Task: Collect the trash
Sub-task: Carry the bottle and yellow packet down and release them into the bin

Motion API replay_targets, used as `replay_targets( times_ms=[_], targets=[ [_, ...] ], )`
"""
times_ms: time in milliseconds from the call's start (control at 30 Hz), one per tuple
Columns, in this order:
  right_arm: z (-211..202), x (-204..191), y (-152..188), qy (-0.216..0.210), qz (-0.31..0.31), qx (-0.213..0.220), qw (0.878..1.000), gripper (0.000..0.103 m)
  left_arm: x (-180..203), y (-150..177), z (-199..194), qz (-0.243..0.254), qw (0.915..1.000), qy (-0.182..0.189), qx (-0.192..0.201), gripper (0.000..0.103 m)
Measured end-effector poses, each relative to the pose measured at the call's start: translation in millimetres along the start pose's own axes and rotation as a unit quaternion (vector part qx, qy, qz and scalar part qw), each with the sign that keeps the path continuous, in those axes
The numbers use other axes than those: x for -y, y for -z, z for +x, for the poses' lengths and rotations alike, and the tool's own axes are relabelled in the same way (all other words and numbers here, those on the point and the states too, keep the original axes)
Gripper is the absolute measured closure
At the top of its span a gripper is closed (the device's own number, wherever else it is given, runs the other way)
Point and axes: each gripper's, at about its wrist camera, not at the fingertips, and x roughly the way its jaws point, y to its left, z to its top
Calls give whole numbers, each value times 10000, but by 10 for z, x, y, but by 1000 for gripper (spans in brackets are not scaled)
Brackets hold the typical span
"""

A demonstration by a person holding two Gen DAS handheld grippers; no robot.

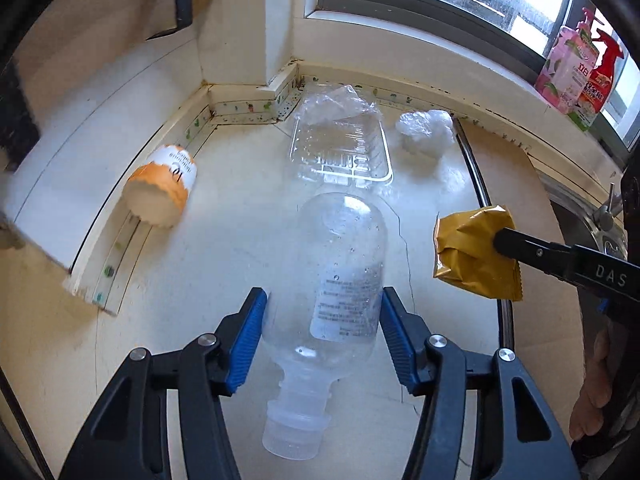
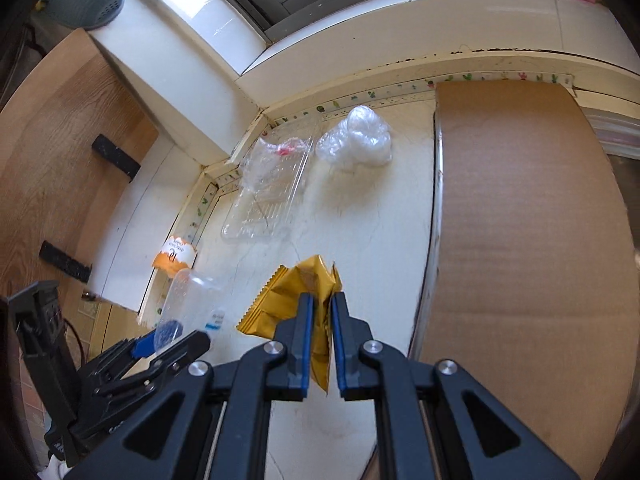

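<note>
- An orange and white cup [image 1: 162,184] is seen lying on its side on the pale surface [image 1: 224,248], to the left of the clear bottle [image 1: 332,292], next to the wall.
- The clear bottle is held in the left claw [image 1: 324,336]; a blue pad [image 1: 248,336] is pressed on each side of it, and its open neck points back at the camera.
- A clear plastic tray [image 1: 340,148] is seen behind the bottle, near the corner, with crumpled clear film on its far end.
- A ball of white plastic wrap [image 1: 426,128] is seen behind the bottle and to the right, just beside the tray.
- A gold wrapper [image 2: 296,300] is pinched in the right claw [image 2: 322,336], which is almost closed, to the right of the bottle.
- A brown board [image 2: 520,220] is seen furthest to the right of the bottle.
- A pink bottle [image 1: 568,68] and a red spray bottle [image 1: 606,64] are seen on the window sill, far behind the bottle and to the right.
</note>
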Motion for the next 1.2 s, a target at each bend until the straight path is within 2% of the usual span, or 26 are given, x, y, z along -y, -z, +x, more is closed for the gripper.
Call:
replay_targets(
  times_ms=[333,533,767,967,1200],
  targets=[
    [-506,-439,748,-61,-246,72,9997,94,-186,906,-935,-143,9995,201,195,47],
    [-806,-772,1364,-160,-317,-38,9994,94,-345,1577,-1471,-155,9994,148,286,47],
    [-1136,-1080,2153,-109,-546,-161,9983,94,-532,2378,-1910,-237,9990,232,313,47],
    [-1214,-1116,2846,143,-693,-497,9963,94,-634,3013,-1974,-218,9992,338,57,47],
    [-883,-861,3536,578,-566,-1225,9892,94,-586,3650,-1591,-230,9968,446,-621,47]
  ],
)
